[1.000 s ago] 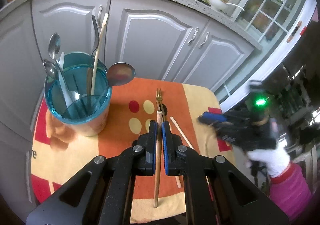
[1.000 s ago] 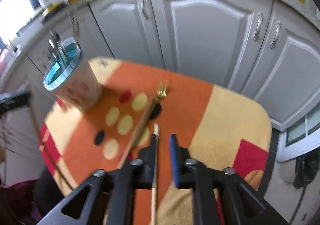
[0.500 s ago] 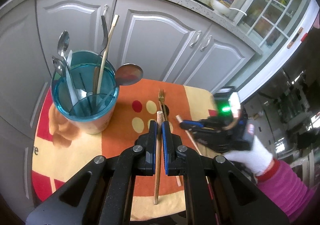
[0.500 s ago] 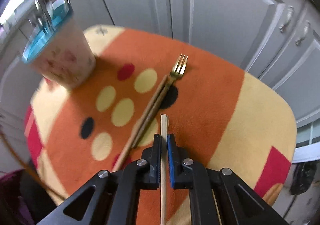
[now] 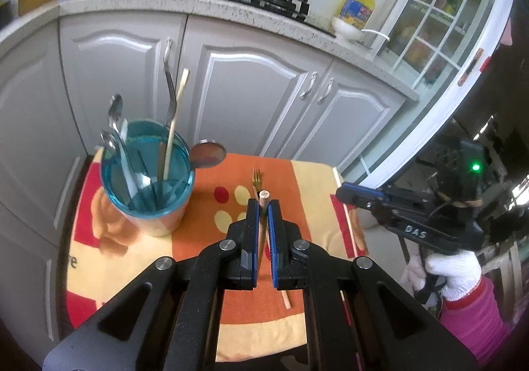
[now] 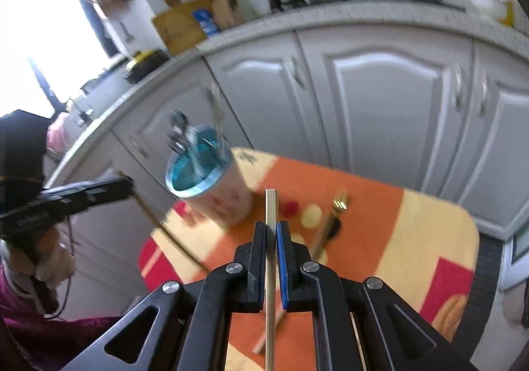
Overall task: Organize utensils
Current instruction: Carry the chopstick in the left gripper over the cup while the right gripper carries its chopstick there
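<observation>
Two claws are each clamped on one chopstick. The left claw pinches a round brown chopstick with its jaws nearly together, the stick's long axis running along the fingers and its blunt end poking just past the pads. The right claw grips a paler, square-sectioned chopstick the same way, lengthwise between the jaws, tip forward.

What the coming move turns on is the blue holder cup. It stands upright on the orange-patterned worktop, ahead and to the left of both claws and below them. From the left claw it is near, just off the left finger; from the right claw it lies further forward-left, with the left claw off at that view's far left. So the left hand looks the nearer. Either stick would, I judge, need tipping towards upright to drop into the cup's open mouth.

Counts: one cup, already holding two plainly visible spoons, a pale chopstick and a dark-handled utensil; a round ladle bowl shows at its right rim. One gold fork lies ahead of the left claw, tines pointing away, beside one wooden stick lying on the cloth.
</observation>
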### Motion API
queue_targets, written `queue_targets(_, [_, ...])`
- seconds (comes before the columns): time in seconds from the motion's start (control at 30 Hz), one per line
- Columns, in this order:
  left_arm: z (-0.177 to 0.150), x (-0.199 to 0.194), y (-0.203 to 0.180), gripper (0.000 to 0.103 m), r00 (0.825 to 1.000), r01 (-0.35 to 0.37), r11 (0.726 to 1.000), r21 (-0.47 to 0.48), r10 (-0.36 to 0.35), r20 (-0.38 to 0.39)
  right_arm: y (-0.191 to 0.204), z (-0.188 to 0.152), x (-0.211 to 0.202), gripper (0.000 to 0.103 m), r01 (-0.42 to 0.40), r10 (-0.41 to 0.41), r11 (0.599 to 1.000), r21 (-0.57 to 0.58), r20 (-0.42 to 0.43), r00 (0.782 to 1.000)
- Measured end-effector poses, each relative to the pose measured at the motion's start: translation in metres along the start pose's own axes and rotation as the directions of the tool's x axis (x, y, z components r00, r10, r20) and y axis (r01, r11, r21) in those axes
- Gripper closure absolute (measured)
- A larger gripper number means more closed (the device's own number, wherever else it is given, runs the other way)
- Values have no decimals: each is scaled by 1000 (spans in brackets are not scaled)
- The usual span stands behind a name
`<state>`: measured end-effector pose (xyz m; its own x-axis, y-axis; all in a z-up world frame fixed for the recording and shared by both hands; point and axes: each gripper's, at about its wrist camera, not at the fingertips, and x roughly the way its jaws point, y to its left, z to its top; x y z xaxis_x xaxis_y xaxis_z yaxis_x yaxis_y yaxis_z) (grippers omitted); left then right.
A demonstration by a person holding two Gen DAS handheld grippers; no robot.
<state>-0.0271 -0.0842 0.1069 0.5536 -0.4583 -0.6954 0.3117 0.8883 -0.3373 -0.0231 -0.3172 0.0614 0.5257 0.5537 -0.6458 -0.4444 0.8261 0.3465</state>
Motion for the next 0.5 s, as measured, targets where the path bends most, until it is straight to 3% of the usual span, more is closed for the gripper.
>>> queue_targets(0.3, [27, -47, 12, 99, 997, -26, 1000, 14, 25, 71, 63, 60, -2, 97, -75, 86, 993, -94, 111, 990])
queue_targets(0.5, [57, -85, 33, 99, 987, -88, 996, 22, 85, 135, 98, 102, 18, 97, -114, 134, 985, -128, 160, 978])
